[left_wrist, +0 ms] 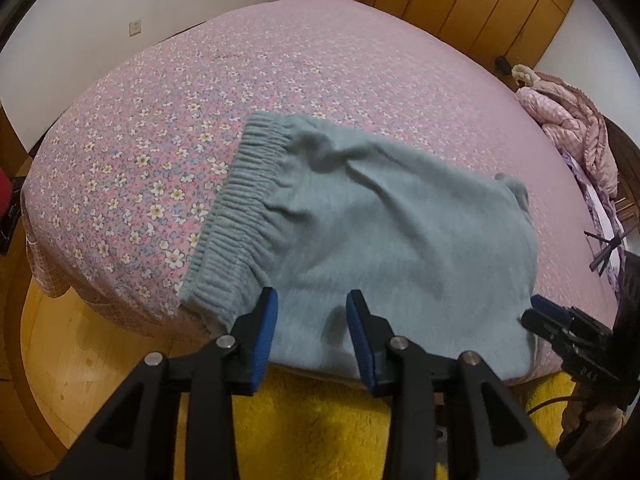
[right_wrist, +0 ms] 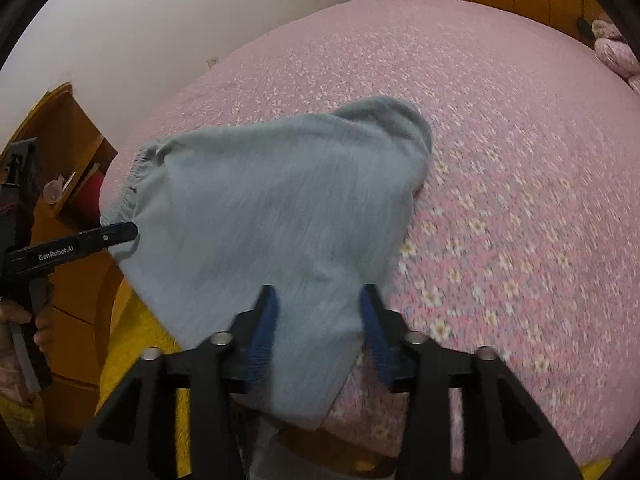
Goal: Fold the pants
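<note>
The grey-blue pants (left_wrist: 360, 232) lie folded on the pink floral bed (left_wrist: 240, 80), ribbed waistband (left_wrist: 240, 208) to the left, near the bed's front edge. My left gripper (left_wrist: 312, 304) is open, its blue pads just over the pants' near edge. The right gripper also shows at the right (left_wrist: 560, 328). In the right wrist view the pants (right_wrist: 272, 208) spread ahead, their near corner hanging over the bed edge. My right gripper (right_wrist: 320, 300) is open, pads on either side of that near part. The left gripper (right_wrist: 100, 240) touches the pants' left edge.
A pink quilted jacket (left_wrist: 572, 120) is heaped at the bed's right side. Wooden wardrobes (left_wrist: 480, 0) stand behind. A yellow rug (left_wrist: 320, 420) and wooden floor (left_wrist: 60, 340) lie below the front edge. A wooden bedside cabinet (right_wrist: 72, 152) stands on the left.
</note>
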{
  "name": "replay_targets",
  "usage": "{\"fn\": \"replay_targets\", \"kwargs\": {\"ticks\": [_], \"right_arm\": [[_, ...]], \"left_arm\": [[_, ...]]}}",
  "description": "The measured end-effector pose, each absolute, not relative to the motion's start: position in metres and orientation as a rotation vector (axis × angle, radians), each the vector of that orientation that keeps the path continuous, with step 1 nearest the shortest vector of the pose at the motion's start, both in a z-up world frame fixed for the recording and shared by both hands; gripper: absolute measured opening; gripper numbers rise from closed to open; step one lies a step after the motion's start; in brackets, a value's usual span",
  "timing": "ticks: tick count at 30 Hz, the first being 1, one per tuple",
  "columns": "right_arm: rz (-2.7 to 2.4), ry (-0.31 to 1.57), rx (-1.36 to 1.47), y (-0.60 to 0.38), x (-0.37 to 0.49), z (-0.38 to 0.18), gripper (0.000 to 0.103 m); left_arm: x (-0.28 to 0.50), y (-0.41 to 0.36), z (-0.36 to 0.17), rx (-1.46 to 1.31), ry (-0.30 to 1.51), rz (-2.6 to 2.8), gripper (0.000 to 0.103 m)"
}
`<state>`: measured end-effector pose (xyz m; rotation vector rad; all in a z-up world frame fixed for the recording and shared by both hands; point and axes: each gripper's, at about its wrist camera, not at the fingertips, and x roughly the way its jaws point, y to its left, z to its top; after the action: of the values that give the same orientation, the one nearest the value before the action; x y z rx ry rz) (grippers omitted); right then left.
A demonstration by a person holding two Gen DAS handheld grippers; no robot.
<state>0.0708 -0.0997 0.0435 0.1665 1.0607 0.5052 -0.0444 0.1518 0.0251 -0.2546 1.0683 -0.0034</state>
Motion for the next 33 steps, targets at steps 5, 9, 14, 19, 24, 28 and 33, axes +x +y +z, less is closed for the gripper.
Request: {"fn": "replay_targets", "kwargs": {"ticks": [5, 9, 14, 19, 24, 28, 33], "right_arm": [[0.467, 1.104, 0.200, -0.120, 0.062, 0.042, 0.056], [0.371, 1.076, 0.199, -0.146, 0.061, 0.051, 0.057], [0.272, 1.100, 0.244, -0.180, 0.066, 0.041, 0.058], [0.244, 1.128, 0.271, -0.196, 0.068, 0.026, 0.058], [0.252, 1.109, 0.218, -0.185, 0.066, 0.024, 0.066], [0.245, 1.101, 0.175, -0.171, 0.065, 0.023, 0.075], [0.234, 1.097, 0.149, -0.157, 0.065, 0.022, 0.079]], "left_arm": [[-0.051, 0.149, 0.039, -0.220, 1.042, -0.006, 0.056], [-0.050, 0.150, 0.046, -0.211, 1.037, -0.014, 0.057], [-0.053, 0.151, 0.057, -0.203, 1.008, -0.023, 0.066], [-0.055, 0.158, 0.064, -0.171, 0.987, 0.007, 0.070], [-0.039, 0.179, 0.058, -0.184, 0.997, 0.057, 0.070], [-0.024, 0.190, 0.050, -0.179, 1.009, 0.082, 0.070], [-0.016, 0.195, 0.035, -0.187, 1.039, 0.084, 0.070]]}}
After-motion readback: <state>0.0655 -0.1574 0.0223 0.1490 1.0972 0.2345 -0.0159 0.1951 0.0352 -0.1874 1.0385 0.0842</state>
